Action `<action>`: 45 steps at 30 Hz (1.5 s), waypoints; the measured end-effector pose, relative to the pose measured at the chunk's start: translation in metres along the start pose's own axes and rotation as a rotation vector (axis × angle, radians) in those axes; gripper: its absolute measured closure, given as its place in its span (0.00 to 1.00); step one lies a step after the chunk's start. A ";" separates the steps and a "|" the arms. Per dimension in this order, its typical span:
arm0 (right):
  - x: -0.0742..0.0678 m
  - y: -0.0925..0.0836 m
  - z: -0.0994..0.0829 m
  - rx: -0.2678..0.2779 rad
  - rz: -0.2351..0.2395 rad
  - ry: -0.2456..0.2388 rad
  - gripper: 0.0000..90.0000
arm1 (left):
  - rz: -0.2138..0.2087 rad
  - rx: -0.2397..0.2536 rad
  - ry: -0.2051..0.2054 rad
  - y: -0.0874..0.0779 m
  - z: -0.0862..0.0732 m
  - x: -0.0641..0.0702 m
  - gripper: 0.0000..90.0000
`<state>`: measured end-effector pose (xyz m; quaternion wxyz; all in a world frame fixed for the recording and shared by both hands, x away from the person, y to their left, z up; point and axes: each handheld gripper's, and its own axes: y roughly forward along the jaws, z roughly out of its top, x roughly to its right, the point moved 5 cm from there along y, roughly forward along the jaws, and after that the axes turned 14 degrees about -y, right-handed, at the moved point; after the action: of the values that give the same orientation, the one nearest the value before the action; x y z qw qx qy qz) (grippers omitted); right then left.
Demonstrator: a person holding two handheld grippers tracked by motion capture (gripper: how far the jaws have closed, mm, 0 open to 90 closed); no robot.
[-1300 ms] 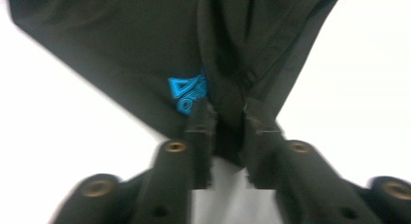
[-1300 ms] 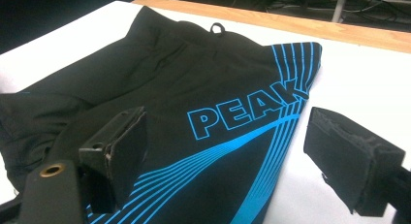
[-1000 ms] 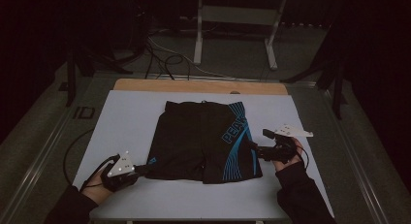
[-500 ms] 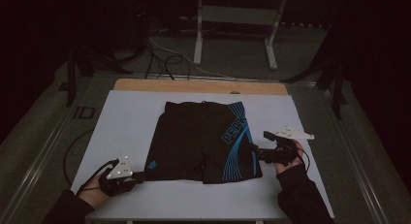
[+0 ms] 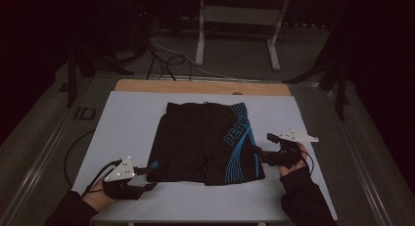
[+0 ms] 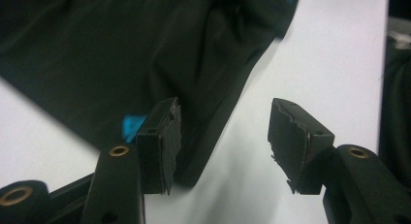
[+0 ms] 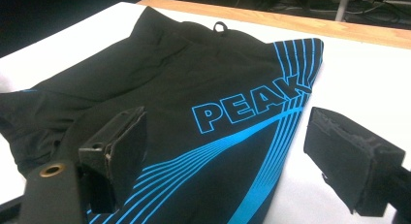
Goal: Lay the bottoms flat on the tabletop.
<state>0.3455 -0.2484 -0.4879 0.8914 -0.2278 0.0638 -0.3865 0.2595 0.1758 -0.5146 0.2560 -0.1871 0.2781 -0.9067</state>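
A pair of black shorts with blue stripes and the word PEAK lies flat in the middle of the white table. My left gripper is at the shorts' near left corner, open; in the left gripper view the hem of the shorts reaches in beside the left jaw. My right gripper is open at the right leg's outer edge. In the right gripper view the striped leg of the shorts lies between the spread jaws.
A wooden strip runs along the table's far edge. Beyond it on the dark floor are cables and a metal stand. Bare white surface lies left and right of the shorts.
My left gripper has slid a little toward the table's near edge, staying by the shorts' corner. The right gripper has barely moved.
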 end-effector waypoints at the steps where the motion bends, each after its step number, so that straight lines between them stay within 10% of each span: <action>1: 0.000 0.000 0.000 0.002 0.000 -0.002 0.18 | 0.018 0.012 0.018 0.011 0.009 0.007 0.51; 14: 0.002 -0.002 0.000 0.013 0.003 0.013 0.18 | 0.011 -0.048 0.087 0.073 0.022 0.033 0.50; 20: 0.004 -0.002 0.000 0.014 -0.001 0.013 0.18 | 0.089 -0.093 0.123 0.096 0.020 0.032 0.62; 26: 0.006 -0.001 0.000 0.019 0.001 0.027 0.18 | 0.096 -0.075 0.043 0.101 0.029 0.029 0.97; 37: 0.004 0.003 0.002 0.021 0.012 0.019 0.18 | 0.055 -0.066 0.094 0.105 0.038 0.055 0.98; 45: 0.004 0.002 0.001 0.020 0.009 0.023 0.18 | 0.034 -0.034 0.044 0.119 0.043 0.060 0.97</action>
<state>0.3501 -0.2494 -0.4878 0.8946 -0.2142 0.0713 -0.3856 0.2755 0.0394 -0.5411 0.2620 -0.1668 0.3021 -0.9013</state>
